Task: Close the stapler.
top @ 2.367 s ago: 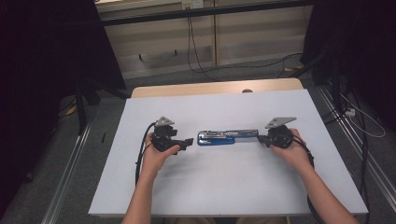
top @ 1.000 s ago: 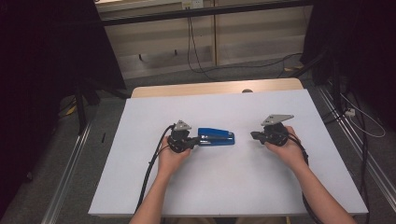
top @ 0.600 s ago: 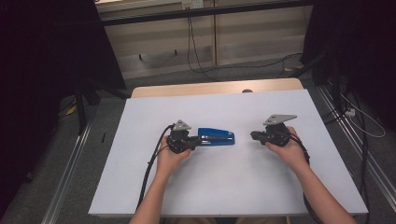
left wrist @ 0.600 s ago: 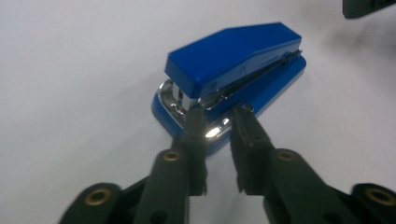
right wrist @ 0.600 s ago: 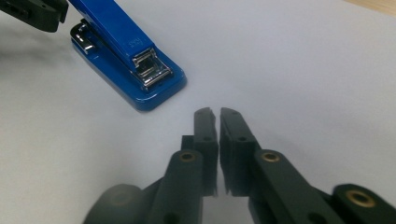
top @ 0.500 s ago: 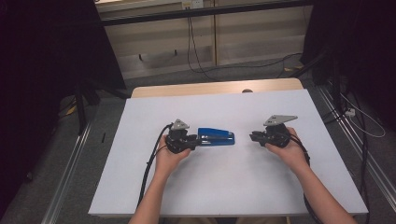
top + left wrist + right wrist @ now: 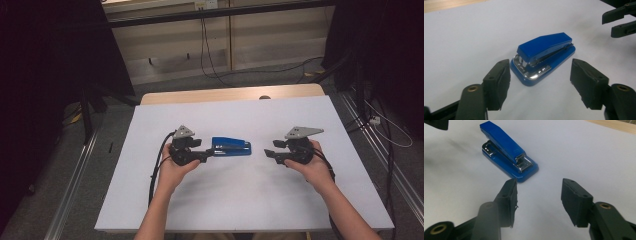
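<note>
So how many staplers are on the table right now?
1: the blue stapler lies closed on the white table, just ahead of the left hand-held gripper, apart from the right hand-held gripper.

Black fingers (image 7: 498,82), grey three-cornered plates (image 7: 303,132)

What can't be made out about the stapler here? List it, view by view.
- Blue stapler, high view: too small to show whether the left gripper touches its end.
- Staples inside: hidden by its closed top in the left gripper view.
- Its underside: hidden against the white table in the right gripper view.
</note>
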The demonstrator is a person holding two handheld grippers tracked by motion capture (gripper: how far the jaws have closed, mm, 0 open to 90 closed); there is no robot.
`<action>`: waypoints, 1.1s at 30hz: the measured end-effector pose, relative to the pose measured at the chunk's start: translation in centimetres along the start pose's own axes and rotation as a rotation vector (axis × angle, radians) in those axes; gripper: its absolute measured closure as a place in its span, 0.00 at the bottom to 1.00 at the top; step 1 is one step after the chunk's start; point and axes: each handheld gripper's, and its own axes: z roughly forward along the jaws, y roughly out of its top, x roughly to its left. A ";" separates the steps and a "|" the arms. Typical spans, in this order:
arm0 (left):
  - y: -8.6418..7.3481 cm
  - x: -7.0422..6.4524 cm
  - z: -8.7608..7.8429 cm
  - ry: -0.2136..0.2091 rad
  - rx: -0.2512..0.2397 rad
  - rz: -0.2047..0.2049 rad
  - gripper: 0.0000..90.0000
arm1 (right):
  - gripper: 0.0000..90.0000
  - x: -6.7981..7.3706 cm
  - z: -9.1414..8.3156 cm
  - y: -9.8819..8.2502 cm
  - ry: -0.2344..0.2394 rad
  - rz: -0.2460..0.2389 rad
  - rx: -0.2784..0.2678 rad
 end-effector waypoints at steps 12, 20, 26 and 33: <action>-1.4 0.8 -3.2 0.026 -0.024 -0.019 0.24 | 0.30 1.0 -3.0 -2.3 -0.013 0.015 0.002; -3.2 1.0 -5.2 0.040 -0.036 -0.030 0.19 | 0.22 1.7 -4.6 -3.9 -0.024 0.008 0.000; -4.4 1.2 -6.4 0.049 -0.045 -0.030 0.17 | 0.20 1.9 -5.2 -4.7 -0.030 0.005 0.009; -5.5 0.9 -7.6 0.051 -0.038 0.004 0.16 | 0.19 2.3 -5.8 -5.3 -0.032 -0.014 0.013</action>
